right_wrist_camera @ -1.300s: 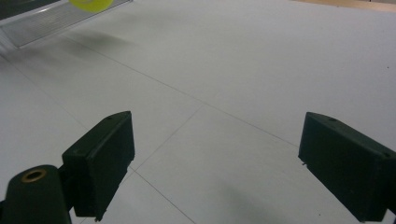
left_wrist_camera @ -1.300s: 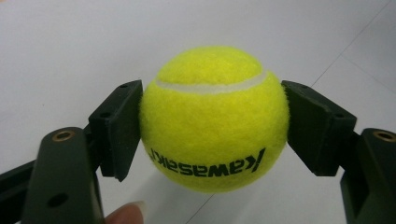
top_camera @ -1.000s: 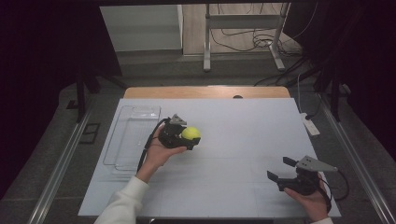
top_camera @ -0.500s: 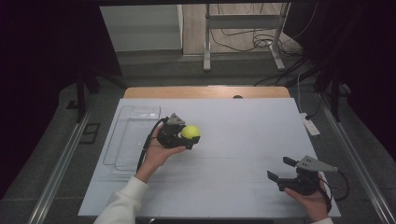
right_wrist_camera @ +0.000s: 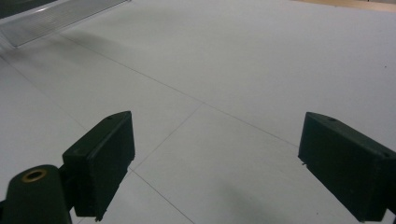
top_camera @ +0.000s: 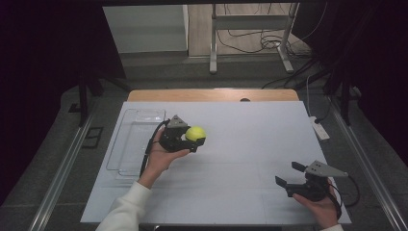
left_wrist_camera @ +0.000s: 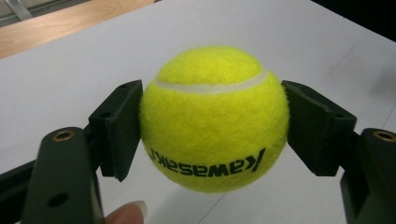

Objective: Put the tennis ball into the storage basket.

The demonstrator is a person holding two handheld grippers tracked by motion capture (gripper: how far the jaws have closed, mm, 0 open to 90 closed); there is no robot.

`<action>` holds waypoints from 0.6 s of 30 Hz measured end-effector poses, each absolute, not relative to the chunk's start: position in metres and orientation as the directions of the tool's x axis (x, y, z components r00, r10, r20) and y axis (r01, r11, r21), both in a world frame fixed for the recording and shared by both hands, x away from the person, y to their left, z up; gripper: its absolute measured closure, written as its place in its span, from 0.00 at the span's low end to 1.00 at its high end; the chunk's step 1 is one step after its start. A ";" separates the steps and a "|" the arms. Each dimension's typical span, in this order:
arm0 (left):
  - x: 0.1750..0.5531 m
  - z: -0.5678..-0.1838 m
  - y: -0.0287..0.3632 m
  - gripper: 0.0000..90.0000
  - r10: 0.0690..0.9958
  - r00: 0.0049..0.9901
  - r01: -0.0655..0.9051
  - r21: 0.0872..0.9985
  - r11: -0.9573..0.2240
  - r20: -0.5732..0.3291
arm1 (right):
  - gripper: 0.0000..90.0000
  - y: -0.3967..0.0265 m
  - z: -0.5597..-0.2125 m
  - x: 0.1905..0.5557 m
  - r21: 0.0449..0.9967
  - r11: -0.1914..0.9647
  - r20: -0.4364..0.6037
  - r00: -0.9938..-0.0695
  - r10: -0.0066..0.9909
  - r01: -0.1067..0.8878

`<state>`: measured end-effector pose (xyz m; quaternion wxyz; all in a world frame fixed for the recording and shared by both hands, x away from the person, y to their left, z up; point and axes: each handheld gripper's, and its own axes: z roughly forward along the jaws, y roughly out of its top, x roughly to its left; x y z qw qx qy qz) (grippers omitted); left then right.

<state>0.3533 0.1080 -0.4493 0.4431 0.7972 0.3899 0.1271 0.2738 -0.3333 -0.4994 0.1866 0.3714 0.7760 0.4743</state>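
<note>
The left gripper point(top_camera: 192, 139) pinches the yellow tennis ball point(left_wrist_camera: 214, 117) squarely between its 2 pads, just beside the clear tray point(top_camera: 126, 144); the right gripper point(top_camera: 291, 175) stands spread wide.

The tennis ball point(left_wrist_camera: 214, 119) covers both pad faces mid-frame, and a fingertip point(left_wrist_camera: 127, 213) gets chopped by the bottom edge.

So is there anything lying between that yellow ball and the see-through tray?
Nothing visible does. The yellow tennis ball, held in the left gripper, sits just right of the clear plastic tray, with bare white tabletop around.
</note>
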 end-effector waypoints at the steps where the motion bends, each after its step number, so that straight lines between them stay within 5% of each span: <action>1: 0.353 -0.449 0.108 0.30 0.735 0.663 0.506 0.809 -0.300 -0.143 | 0.12 -0.333 -0.499 0.274 0.875 0.274 0.063 -0.654 0.754 0.400; 18: 0.345 -0.435 0.112 0.30 0.730 0.672 0.447 0.856 -0.260 -0.129 | 0.12 -0.334 -0.499 0.274 0.874 0.274 0.062 -0.651 0.756 0.400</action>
